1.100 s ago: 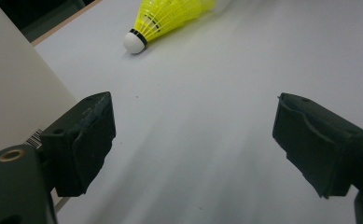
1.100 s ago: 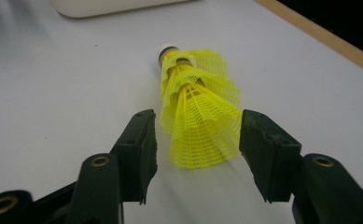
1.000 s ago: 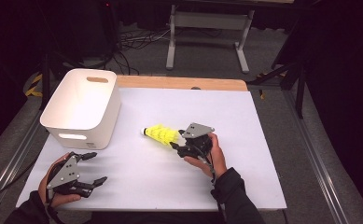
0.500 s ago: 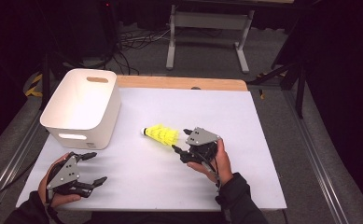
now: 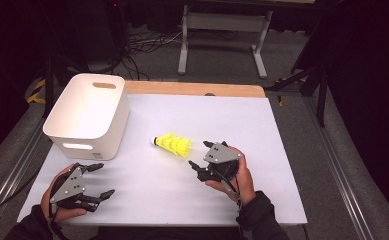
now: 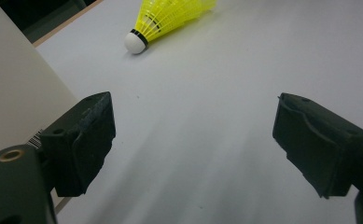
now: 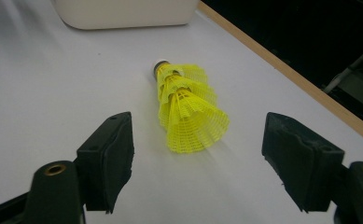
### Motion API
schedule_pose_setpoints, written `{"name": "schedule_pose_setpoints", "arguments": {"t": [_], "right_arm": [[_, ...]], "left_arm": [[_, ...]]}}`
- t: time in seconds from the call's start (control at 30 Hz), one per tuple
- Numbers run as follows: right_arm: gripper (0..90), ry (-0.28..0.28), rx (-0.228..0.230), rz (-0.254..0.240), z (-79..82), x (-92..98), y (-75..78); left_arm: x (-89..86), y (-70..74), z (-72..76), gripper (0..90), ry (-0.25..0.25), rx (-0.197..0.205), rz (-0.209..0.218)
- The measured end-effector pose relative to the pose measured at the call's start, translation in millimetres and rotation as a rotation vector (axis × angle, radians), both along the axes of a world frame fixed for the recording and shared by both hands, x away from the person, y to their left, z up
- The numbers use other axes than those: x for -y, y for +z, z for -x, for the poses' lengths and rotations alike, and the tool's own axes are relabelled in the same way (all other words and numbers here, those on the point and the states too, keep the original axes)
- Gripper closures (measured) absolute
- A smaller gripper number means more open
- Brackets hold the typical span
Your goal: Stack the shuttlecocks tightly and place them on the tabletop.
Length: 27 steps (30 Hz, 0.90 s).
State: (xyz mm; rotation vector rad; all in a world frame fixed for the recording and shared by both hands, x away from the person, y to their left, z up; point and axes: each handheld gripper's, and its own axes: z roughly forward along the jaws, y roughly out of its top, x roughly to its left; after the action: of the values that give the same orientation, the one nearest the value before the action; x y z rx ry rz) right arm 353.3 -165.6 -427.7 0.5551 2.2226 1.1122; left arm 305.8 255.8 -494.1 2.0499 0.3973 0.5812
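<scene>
A stack of yellow shuttlecocks (image 5: 172, 144) lies on its side near the middle of the white table (image 5: 282, 200), cork tip toward the white bin (image 5: 89, 117) at far left; by its look it is feather-light, with springy mesh skirts that would crush under a hard pinch, so the firmer nested collars near the cork seem the safest hold; the right gripper (image 5: 205, 159), just right of the skirts, has just been opening its jaws, nothing between them; the left gripper (image 5: 98, 180) rests near left, wide open and empty. The right gripper view reveals several nested skirts; the left gripper view shows the cork's dark band and a barcode label on the bin.
</scene>
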Motion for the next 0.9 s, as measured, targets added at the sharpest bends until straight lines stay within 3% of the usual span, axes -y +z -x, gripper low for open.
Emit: {"name": "schedule_pose_setpoints", "arguments": {"t": [0.43,0.57,0.9], "right_arm": [[21.3,0.005,0.014,-0.029,11.8,13.0,-6.0],[21.0,0.028,0.044,-0.062,18.7,19.1,-7.5],[20.3,-0.017,0.065,-0.039,26.1,33.4,-19.1]], "left_arm": [[-0.6,-0.1,0.3,14.0,0.001,0.001,0.000],[-0.5,-0.5,-0.5,14.0,0.001,0.000,-0.003],[-0.7,-0.2,0.2,14.0,0.004,0.001,0.001]]}}
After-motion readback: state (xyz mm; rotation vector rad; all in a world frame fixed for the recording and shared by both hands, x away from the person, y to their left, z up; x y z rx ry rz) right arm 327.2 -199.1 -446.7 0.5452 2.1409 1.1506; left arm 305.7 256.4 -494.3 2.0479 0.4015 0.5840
